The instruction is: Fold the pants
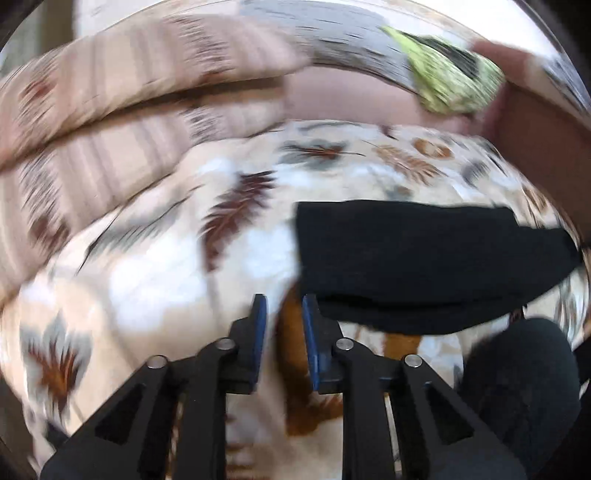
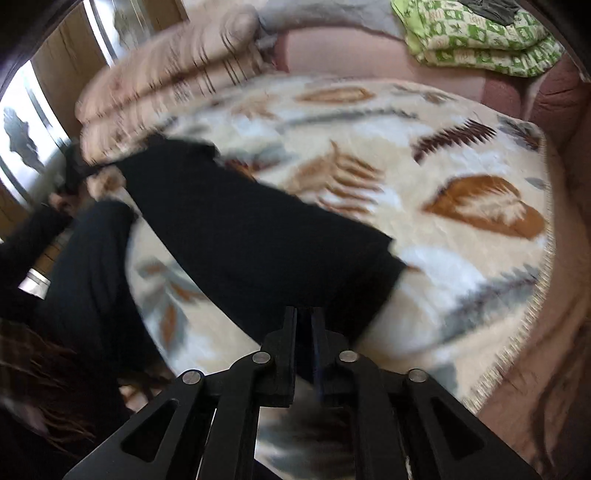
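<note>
Black pants [image 1: 424,258] lie on a cream leaf-patterned blanket [image 1: 184,266]. In the left wrist view they lie to the front right of my left gripper [image 1: 284,302], which is open and empty with bare blanket between its blue pads. In the right wrist view the pants [image 2: 240,229] run from the upper left down to my right gripper [image 2: 303,314], which is shut on their near edge. Both views are blurred by motion.
Folded striped beige bedding [image 1: 110,110] lies at the far left of the blanket. A folded green patterned cloth [image 2: 476,33] sits on a pink sofa back [image 2: 369,59]. The blanket's fringed edge [image 2: 532,295] is on the right. A person's dark clothing [image 2: 74,277] is at left.
</note>
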